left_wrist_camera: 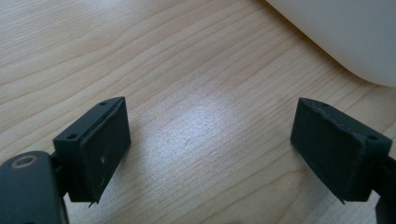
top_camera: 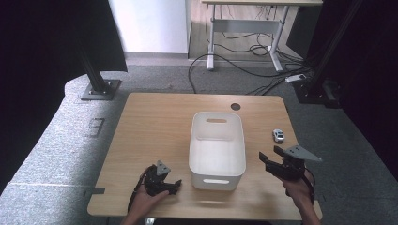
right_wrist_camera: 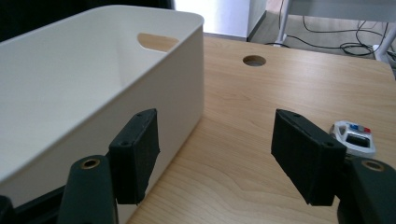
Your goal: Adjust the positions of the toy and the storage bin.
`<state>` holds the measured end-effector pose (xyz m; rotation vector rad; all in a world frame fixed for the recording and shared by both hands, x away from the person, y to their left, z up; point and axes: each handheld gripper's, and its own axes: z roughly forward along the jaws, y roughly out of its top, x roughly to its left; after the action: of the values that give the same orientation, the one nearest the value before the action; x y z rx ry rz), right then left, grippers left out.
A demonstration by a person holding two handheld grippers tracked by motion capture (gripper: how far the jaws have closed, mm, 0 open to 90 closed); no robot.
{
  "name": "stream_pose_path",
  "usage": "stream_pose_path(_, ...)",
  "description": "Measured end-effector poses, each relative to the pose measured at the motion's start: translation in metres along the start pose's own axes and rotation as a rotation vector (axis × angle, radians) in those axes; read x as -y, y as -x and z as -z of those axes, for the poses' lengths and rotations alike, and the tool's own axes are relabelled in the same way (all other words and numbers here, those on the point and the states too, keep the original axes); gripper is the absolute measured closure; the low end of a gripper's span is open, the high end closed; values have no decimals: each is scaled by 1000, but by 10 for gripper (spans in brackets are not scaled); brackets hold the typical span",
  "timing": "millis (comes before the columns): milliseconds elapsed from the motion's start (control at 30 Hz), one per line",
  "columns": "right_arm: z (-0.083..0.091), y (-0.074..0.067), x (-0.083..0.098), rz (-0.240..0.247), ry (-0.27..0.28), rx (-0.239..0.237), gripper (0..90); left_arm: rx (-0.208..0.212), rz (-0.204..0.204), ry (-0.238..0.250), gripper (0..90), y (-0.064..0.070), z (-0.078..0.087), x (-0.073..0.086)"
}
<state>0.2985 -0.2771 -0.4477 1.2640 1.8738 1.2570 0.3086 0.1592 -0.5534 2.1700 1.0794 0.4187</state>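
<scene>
White plastic bin (top_camera: 217, 149) sits mid-bench; toy car (top_camera: 278, 135) lies right of it. Right gripper (top_camera: 271, 158), fingers open and empty, could knock the car away; left gripper (top_camera: 174, 185) rests open.

centre: white bin (top_camera: 217, 149) blocks the direct way between left gripper (top_camera: 170, 186) and right gripper (top_camera: 270, 160) | right: bare table (top_camera: 155, 122), toy car (top_camera: 278, 135) near the edge | left: open wood beside the bin

Grey carpet (top_camera: 155, 77), white desk (top_camera: 244, 28), black cables (top_camera: 244, 65), dark curtains (top_camera: 42, 61).
</scene>
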Motion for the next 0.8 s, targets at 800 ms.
stream_pose_path(800,-21,36,27,13,-116,86,276,2,-2,-1,119,0,0,0)
